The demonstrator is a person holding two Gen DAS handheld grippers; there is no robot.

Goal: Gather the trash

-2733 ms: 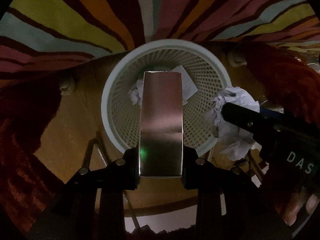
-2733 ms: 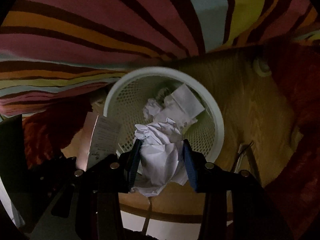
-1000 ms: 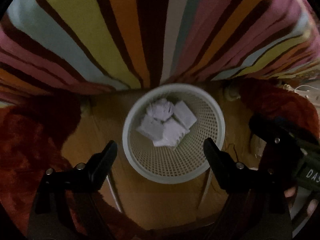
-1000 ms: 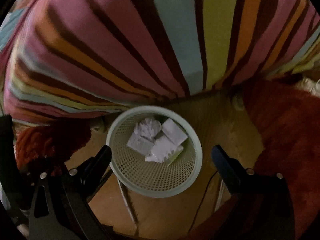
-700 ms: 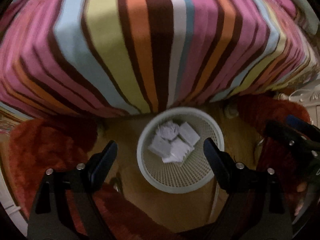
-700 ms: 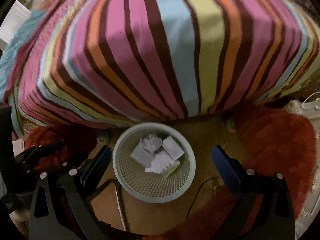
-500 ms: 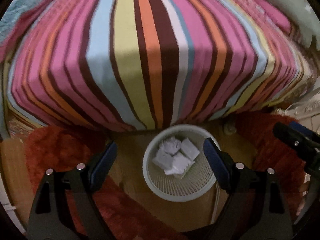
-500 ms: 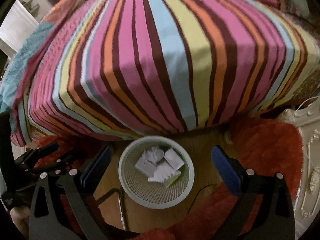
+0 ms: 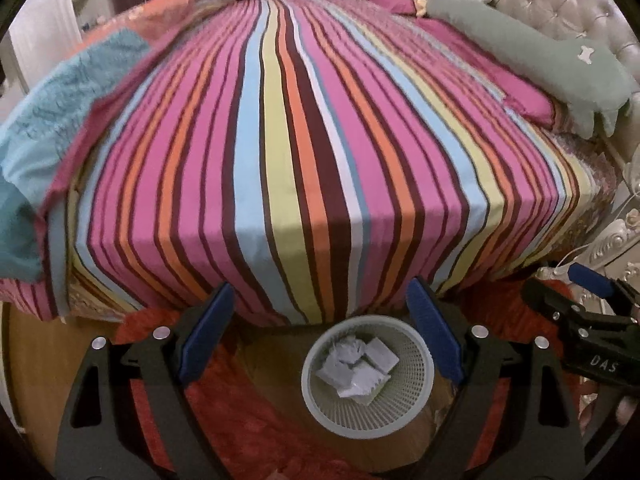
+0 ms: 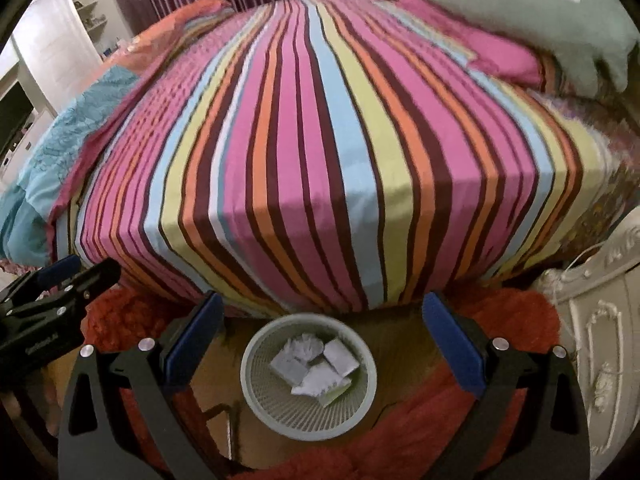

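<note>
A pale mesh waste basket [image 9: 416, 396] stands on the wooden floor at the foot of the bed; it also shows in the right wrist view [image 10: 260, 396]. Inside lie crumpled white paper and small boxes [image 9: 356, 364], also seen in the right wrist view [image 10: 314, 364]. My left gripper [image 9: 320, 334] is open and empty, high above the basket. My right gripper [image 10: 320, 330] is open and empty, also high above it. Each gripper shows at the edge of the other's view.
A bed with a striped cover [image 9: 304, 128] fills the view ahead. A green pillow [image 9: 532, 60] lies by the tufted headboard. A teal blanket [image 9: 48, 120] hangs at the left. Red shaggy rugs [image 10: 500, 320] flank the basket. A white ornate cabinet [image 10: 600, 320] stands at the right.
Both grippers let go of their trash into the basket, opened wide, and rose up and back. The basket now looks small and the whole bed has come into view.
</note>
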